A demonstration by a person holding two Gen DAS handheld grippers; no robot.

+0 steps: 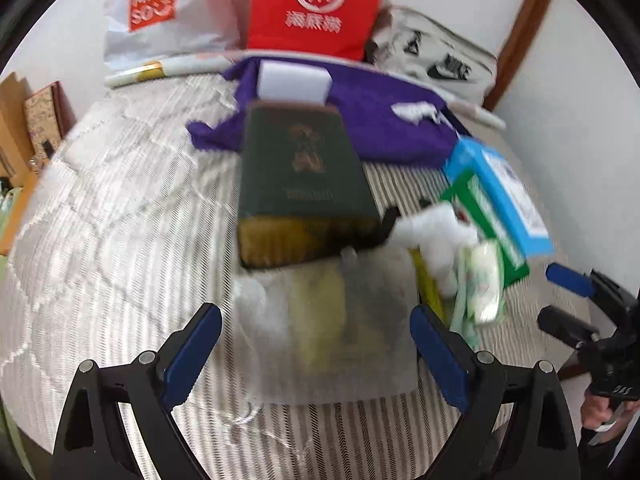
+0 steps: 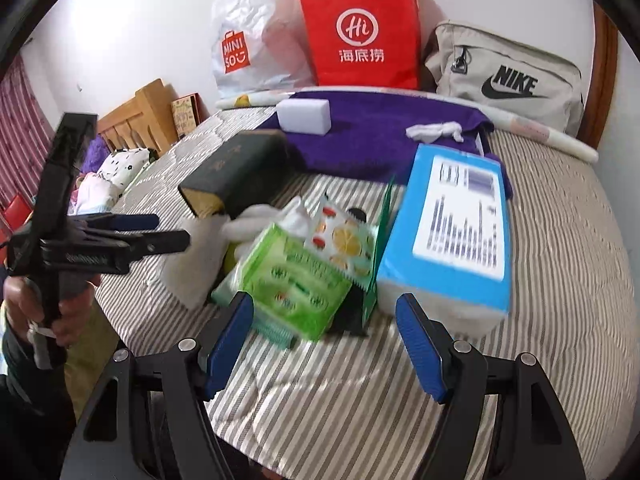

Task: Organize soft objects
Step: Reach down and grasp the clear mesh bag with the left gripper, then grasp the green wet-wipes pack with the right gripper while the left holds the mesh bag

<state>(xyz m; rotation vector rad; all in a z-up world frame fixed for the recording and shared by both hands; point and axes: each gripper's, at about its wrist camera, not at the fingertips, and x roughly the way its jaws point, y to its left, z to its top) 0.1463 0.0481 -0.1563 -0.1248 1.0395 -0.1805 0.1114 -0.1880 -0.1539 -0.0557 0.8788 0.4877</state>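
Observation:
My left gripper (image 1: 316, 332) is open and empty, low over a translucent white drawstring pouch (image 1: 332, 320) on the striped bed. The pouch also shows in the right wrist view (image 2: 192, 268). My right gripper (image 2: 324, 328) is open and empty, just in front of a green tissue pack (image 2: 296, 280). A white cotton wad (image 1: 432, 228) lies beside the pack. A purple cloth (image 2: 360, 136) lies at the back with a white sponge block (image 2: 304, 116) and a crumpled white tissue (image 2: 436, 130) on it. In the right wrist view the left gripper (image 2: 160, 232) is at the left.
A dark green book (image 1: 304, 176) lies mid-bed. A blue box (image 2: 456, 220) and a fruit-print packet (image 2: 344, 236) lie right of the pile. A red paper bag (image 2: 360, 32), a white Miniso bag (image 2: 248, 40) and a grey Nike bag (image 2: 508, 76) stand against the wall.

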